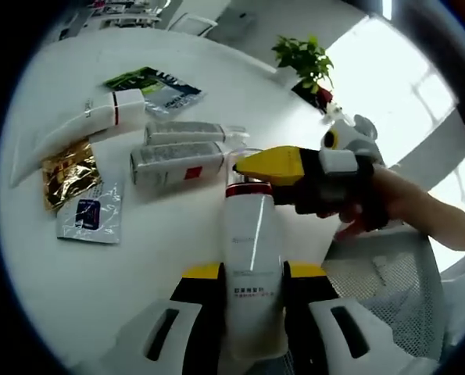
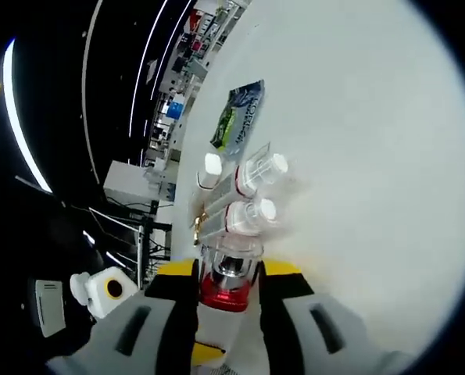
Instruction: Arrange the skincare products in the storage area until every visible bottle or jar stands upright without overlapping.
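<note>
A: Bottle (image 1: pixel 252 266) — where is it, and why two grips?
B: Off the bench (image 1: pixel 138 258), lying along the left gripper (image 1: pixel 252 301), which pinches its body. The right gripper (image 1: pixel 252 168) clamps the red-ringed neck (image 2: pixel 226 291), probably to steady it before standing it up.
A: The others?
B: Two bottles (image 1: pixel 177 152) and a tube (image 1: pixel 76 129) lie flat beside sachets (image 1: pixel 80 191), not yet upright.

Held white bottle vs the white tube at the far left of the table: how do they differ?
The white bottle is gripped between the left gripper jaws, with the right gripper at its red-banded neck; the white tube lies loose on the table. The bottle is a straight cylinder; the tube tapers flat at one end. Both are white with a red band.
</note>
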`<state>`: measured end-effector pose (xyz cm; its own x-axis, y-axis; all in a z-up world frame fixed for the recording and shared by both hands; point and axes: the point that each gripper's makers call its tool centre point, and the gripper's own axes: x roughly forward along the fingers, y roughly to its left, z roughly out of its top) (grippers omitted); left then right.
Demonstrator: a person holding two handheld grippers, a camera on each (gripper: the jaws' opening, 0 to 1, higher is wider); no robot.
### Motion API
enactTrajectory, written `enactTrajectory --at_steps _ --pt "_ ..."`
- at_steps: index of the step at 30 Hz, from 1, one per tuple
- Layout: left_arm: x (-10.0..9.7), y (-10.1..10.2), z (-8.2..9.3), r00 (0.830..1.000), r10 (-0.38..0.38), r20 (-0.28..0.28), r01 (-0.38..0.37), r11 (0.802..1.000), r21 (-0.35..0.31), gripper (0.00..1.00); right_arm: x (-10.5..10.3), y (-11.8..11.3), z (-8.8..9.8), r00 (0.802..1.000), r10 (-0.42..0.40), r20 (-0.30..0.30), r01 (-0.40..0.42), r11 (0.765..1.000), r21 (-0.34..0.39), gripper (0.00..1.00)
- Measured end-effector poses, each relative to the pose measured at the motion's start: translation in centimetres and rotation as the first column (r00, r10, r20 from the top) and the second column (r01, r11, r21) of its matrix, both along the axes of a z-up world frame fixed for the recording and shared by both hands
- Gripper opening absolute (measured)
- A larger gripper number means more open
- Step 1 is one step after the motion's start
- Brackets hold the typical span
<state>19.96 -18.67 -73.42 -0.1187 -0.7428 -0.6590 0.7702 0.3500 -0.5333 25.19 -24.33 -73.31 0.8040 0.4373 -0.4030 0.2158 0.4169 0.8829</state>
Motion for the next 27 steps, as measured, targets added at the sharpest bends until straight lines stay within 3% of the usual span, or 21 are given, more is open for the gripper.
enactTrajectory --at_steps 5,8,9,16,21,22,25,26,27 --pt "-0.3 -0.7 0.3 0.991 -0.072 0.117 0.071 0.997 0.010 0.24 0.3 -0.3 0.2 0.999 -0.052 -0.014 0.052 0.998 0.046 0.32" --pt "-0.4 -1.0 0.6 0.984 -0.074 0.162 0.071 0.997 0.021 0.25 0.3 -0.9 1.0 0.997 -0.073 0.006 0.072 0.995 0.071 0.31" --pt "-0.1 -1.2 0.7 0.975 -0.085 0.205 0.082 0.996 0.022 0.25 0.4 -1.0 1.4 0.997 -0.069 0.023 0.068 0.996 0.059 0.31" --pt "0.5 -2.0 1.9 0.938 -0.096 0.332 0.098 0.995 0.010 0.25 1.2 -1.1 4.9 0.983 0.000 0.185 0.025 0.991 -0.133 0.30" --pt "0.6 -2.2 2.8 0.919 -0.097 0.382 0.113 0.993 -0.019 0.26 1.5 -0.5 7.7 0.948 0.108 0.299 -0.009 0.950 -0.313 0.29" --pt "0.7 -2.2 3.0 0.917 -0.092 0.387 0.111 0.993 -0.028 0.26 1.6 -0.2 8.6 0.928 0.146 0.342 -0.011 0.931 -0.365 0.29" --pt "0.9 -2.4 3.5 0.907 -0.086 0.411 0.119 0.991 -0.055 0.26 1.5 0.6 9.9 0.896 0.231 0.380 -0.033 0.886 -0.462 0.29" --pt "0.9 -2.5 3.6 0.906 -0.083 0.415 0.120 0.991 -0.065 0.26 1.4 0.9 10.5 0.874 0.272 0.404 -0.036 0.864 -0.503 0.29" --pt "0.9 -2.5 3.7 0.906 -0.083 0.415 0.122 0.990 -0.069 0.26 1.3 1.1 10.6 0.870 0.290 0.398 -0.046 0.852 -0.522 0.29"
